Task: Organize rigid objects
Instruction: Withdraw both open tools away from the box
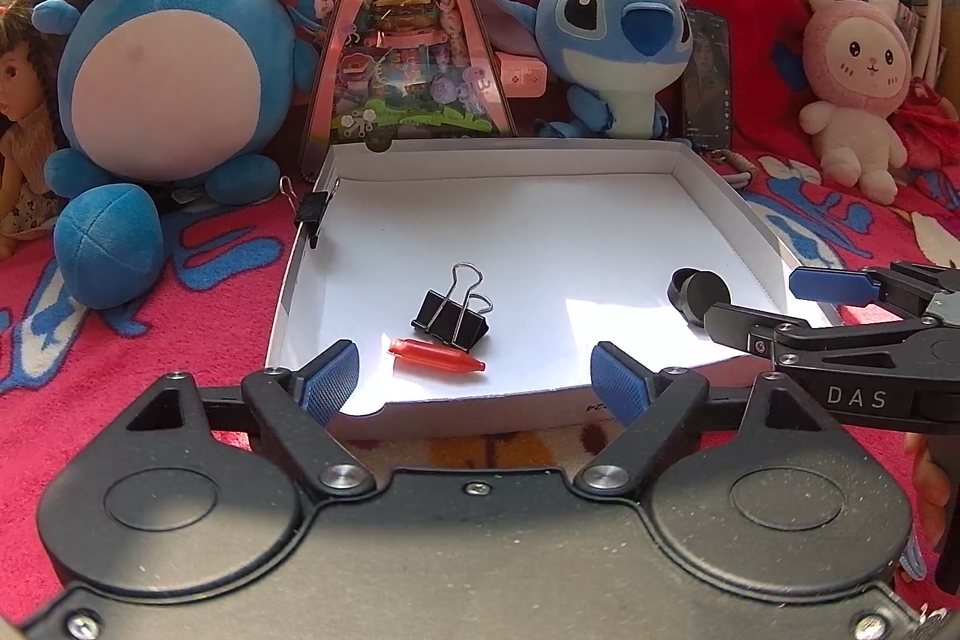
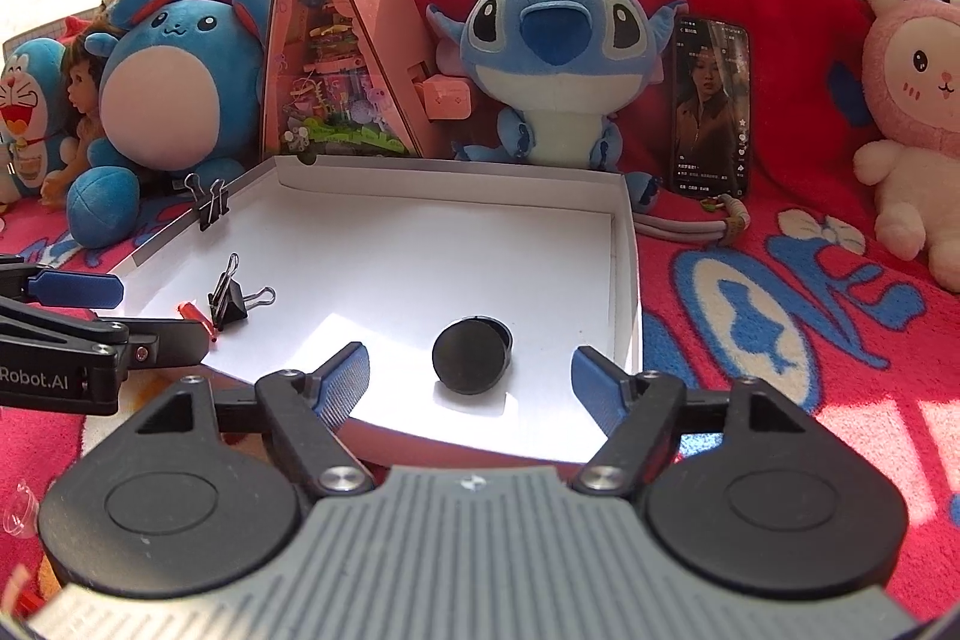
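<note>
Nearest in each wrist view is that camera's own gripper. The left gripper [image 1: 474,379] has its jaws spread wide with nothing between the blue pads, poised over the near edge of a shallow white cardboard box lid [image 1: 600,148]. The right gripper [image 2: 471,382] is likewise spread and empty, at the same near edge.

Just beyond the left gripper, inside the lid, lie a small red plastic piece [image 1: 435,355] and, touching or almost touching it, a black binder clip [image 1: 450,316] with its wire handles up. In front of the right gripper sits a round black lid-like cap [image 2: 471,355], tilted on the lid floor. A 2nd binder clip [image 1: 312,211] is clamped on the lid's left wall.

Behind the lid stand a pink triangular toy box [image 1: 408,40], a round blue plush [image 1: 168,70], a Stitch plush [image 1: 618,40], a phone [image 2: 711,106] showing a video, and a pink rabbit plush [image 1: 852,64], all on a red patterned blanket [image 1: 150,310].

Risks, as I judge them: the lid is light and could slide or tip on the soft blanket if a gripper bumps its edge; the tilted cap could roll; the red piece, being close to the clip, could be nudged when either is picked.

Readable writing: "DAS" on the right gripper's side in the left view, "Robot.AI" on the left gripper's in the right view.
</note>
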Motion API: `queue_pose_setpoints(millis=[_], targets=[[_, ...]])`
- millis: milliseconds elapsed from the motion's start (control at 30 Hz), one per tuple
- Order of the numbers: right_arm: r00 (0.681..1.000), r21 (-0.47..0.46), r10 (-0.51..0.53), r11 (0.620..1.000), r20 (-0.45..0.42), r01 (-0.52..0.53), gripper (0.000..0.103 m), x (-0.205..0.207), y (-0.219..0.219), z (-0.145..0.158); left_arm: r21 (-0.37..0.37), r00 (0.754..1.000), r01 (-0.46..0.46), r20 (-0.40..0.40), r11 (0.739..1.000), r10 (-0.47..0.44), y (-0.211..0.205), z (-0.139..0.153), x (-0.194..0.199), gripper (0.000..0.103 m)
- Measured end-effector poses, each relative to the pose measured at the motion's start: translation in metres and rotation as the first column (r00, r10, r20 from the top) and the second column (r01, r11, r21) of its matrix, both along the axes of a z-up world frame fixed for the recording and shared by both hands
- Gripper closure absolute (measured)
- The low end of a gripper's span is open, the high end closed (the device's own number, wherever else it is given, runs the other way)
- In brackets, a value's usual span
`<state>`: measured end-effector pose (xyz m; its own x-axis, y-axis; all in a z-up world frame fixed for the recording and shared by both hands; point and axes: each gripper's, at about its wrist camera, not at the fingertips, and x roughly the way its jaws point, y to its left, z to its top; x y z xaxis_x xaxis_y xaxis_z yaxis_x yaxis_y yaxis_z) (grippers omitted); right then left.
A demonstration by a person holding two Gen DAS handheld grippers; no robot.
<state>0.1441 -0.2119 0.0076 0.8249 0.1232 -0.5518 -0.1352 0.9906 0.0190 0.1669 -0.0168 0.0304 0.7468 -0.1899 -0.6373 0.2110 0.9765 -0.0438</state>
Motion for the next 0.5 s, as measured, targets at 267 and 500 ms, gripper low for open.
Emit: queue_pose_setpoints(millis=[267,500], targets=[[1.000,-0.011,0.012,1.000,0.023,-0.012,0.016,-0.018,0.002,0.007,-0.017,1.000,0.015,0.004,1.000,-0.015,0.001,0.005,-0.020,0.019],[0.999,-0.010,0.017,1.000,0.031,-0.017,0.014,-0.038,0.001,0.010,-0.049,0.999,0.036,0.001,0.998,-0.036,0.004,0.008,-0.046,0.019]])
